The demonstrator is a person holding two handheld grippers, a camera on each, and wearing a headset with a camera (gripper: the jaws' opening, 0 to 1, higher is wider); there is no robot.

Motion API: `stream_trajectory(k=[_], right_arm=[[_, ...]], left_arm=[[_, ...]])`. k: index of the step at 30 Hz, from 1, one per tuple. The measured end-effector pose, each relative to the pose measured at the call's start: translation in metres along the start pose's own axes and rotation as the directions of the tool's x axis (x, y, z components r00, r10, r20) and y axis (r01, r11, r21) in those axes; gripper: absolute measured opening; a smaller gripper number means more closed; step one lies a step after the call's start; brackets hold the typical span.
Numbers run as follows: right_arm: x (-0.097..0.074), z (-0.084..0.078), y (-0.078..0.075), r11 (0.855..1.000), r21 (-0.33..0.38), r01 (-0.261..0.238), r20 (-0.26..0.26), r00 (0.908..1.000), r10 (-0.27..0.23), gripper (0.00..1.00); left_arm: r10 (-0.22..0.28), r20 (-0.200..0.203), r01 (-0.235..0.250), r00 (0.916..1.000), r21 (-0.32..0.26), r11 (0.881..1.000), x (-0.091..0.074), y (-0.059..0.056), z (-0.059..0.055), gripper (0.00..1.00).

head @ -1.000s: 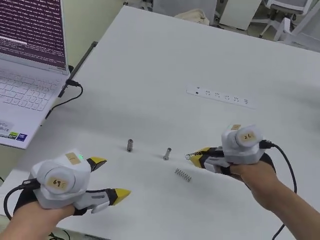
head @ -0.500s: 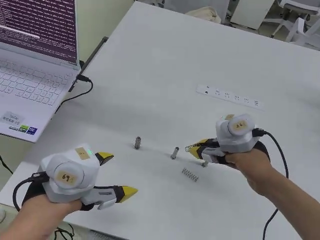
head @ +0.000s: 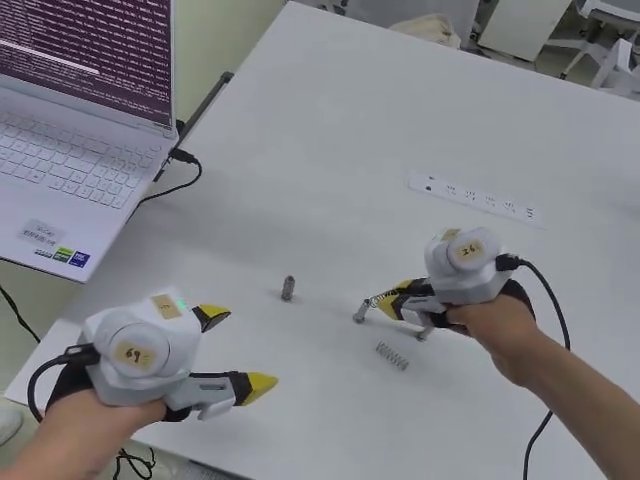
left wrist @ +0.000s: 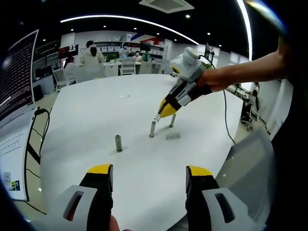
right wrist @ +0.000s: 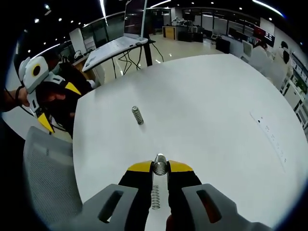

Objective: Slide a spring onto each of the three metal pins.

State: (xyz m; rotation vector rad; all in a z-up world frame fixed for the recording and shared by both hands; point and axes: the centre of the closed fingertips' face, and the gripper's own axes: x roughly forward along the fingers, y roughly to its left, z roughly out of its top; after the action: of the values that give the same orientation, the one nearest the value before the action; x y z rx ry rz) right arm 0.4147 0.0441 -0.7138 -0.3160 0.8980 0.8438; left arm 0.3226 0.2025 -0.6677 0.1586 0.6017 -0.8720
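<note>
Now right gripper (right wrist: 160, 168) fingers pinch a coiled metal spring (right wrist: 160, 164); left gripper (left wrist: 149, 171) fingers gape apart

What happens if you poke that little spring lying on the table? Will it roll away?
Probably: the loose spring lies on its side on the smooth table, so a sideways nudge would likely roll it. It looks thin and open-coiled, so likely light and squashy, like the second spring in the right gripper.
</note>
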Motion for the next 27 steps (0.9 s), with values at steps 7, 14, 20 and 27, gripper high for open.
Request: stream_trajectory(k=[7,14,20,27], right_arm=[[0.006,-0.001,0.001,1.000,-0.006,-0.008,-0.015,0.9999,0.008,0.09],[0.010,-0.001,0.000,1.000,-0.005,-0.007,-0.024,0.9997,0.007,0.09],[0.014,0.001,0.001,1.000,-0.013,-0.005,-0.026,0.9996,0.005,0.09],[0.020,0.003,0.001,1.000,-0.022,0.000,-0.033,0.9994,-0.001,0.09]], left_arm=[[-0.003,-0.003,0.003,1.0000,-0.014,1.000,0.001,0.000,-0.002,0.57],[0.002,-0.005,-0.002,1.0000,-0.019,1.000,-0.001,0.002,-0.005,0.57],[0.005,-0.007,-0.005,1.0000,-0.024,1.000,-0.001,0.004,-0.007,0.56],[0.006,-0.009,-0.006,0.9999,-0.028,1.000,-0.002,0.004,-0.009,0.56]])
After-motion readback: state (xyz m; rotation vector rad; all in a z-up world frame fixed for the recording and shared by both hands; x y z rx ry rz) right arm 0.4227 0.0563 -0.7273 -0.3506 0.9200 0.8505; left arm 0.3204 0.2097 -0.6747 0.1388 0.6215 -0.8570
